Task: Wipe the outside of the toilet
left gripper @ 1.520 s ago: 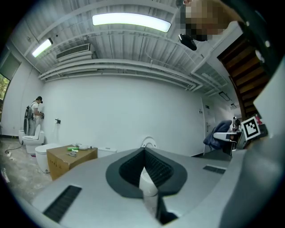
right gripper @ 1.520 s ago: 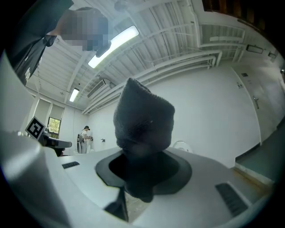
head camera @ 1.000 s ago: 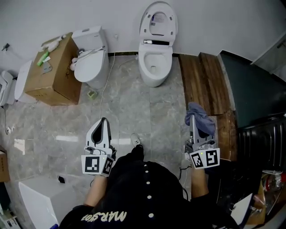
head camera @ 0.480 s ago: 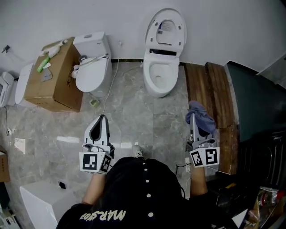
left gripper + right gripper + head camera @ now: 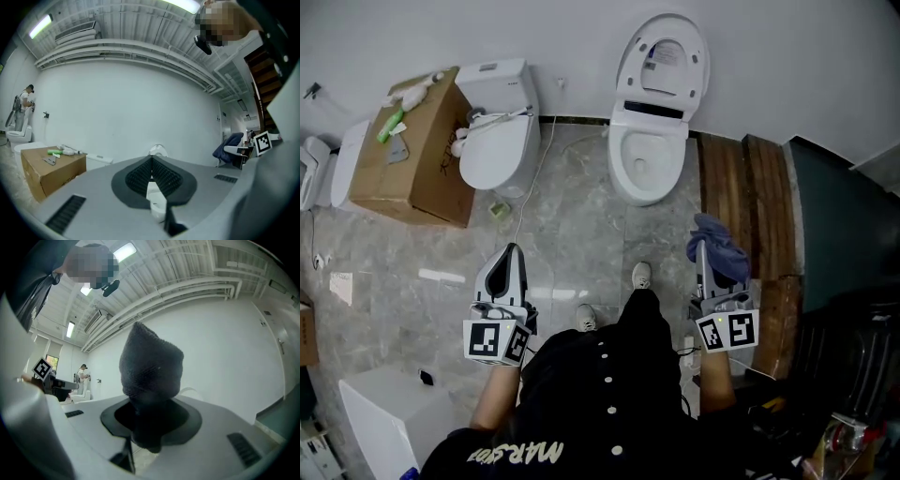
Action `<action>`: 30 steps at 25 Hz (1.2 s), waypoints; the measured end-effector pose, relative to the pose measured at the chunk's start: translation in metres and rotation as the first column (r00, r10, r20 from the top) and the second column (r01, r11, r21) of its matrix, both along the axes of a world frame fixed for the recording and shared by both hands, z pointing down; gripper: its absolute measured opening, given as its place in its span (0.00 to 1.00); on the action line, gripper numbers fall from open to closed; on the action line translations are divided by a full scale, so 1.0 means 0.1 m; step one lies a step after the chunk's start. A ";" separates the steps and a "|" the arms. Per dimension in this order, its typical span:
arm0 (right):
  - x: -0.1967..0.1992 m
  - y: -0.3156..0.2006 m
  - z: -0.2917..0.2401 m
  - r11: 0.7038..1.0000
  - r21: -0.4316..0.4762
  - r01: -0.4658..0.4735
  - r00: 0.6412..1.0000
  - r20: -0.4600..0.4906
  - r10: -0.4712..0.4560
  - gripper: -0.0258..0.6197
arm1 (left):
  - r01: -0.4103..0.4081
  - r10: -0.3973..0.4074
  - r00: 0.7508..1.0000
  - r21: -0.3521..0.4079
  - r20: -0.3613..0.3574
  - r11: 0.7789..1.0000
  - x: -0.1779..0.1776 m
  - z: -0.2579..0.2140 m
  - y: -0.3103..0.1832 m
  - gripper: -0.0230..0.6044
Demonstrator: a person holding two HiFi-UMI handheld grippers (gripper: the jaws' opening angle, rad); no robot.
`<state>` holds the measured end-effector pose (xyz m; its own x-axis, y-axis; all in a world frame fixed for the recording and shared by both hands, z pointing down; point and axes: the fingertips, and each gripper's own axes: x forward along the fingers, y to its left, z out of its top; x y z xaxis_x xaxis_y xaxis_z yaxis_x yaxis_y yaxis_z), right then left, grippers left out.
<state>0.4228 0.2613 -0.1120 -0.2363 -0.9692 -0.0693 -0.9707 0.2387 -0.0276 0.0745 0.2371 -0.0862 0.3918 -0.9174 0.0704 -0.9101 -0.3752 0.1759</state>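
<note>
A white toilet (image 5: pixel 651 159) with its lid raised stands against the far wall, ahead of me and slightly right. My right gripper (image 5: pixel 703 249) is shut on a blue-grey cloth (image 5: pixel 719 247), which bunches up over the jaws in the right gripper view (image 5: pixel 151 376). My left gripper (image 5: pixel 508 259) is shut and holds nothing; its dark ribbed pads (image 5: pixel 161 176) meet in the left gripper view. Both grippers hang well short of the toilet, level with my feet.
A second white toilet (image 5: pixel 495 136) stands at the left beside a cardboard box (image 5: pixel 408 155) with small items on top. Wooden planks (image 5: pixel 744 206) lie along the right. A white unit (image 5: pixel 380 412) sits at the near left. A cable (image 5: pixel 528 178) runs over the marble floor.
I have stepped forward: a foot now shows ahead of me, and the toilets and box have slid down and nearer in the head view. Both grippers kept their pose.
</note>
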 end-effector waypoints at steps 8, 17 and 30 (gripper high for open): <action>0.12 -1.20 0.00 0.982 0.003 0.187 0.982 -0.005 -0.187 0.23 | 0.170 -0.170 0.985 0.002 0.015 0.986 0.20 0.03 -0.69 0.05; 0.02 -2.48 -0.10 0.898 -0.003 0.440 0.898 -0.029 -0.439 0.23 | 0.384 -0.383 0.923 -0.016 0.023 0.923 0.49 0.02 -1.13 0.05; -0.90 -3.24 0.12 0.710 -0.049 0.703 0.711 0.032 -0.702 0.23 | 0.714 -0.714 0.692 0.047 0.101 0.699 0.07 -0.17 -0.84 0.05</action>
<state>0.3326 -0.0623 -0.1004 -0.8501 -0.5258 -0.0295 -0.5229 0.8494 -0.0707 0.0812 0.1531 -0.1029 -0.3910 -0.9180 0.0661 -0.9164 0.3950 0.0656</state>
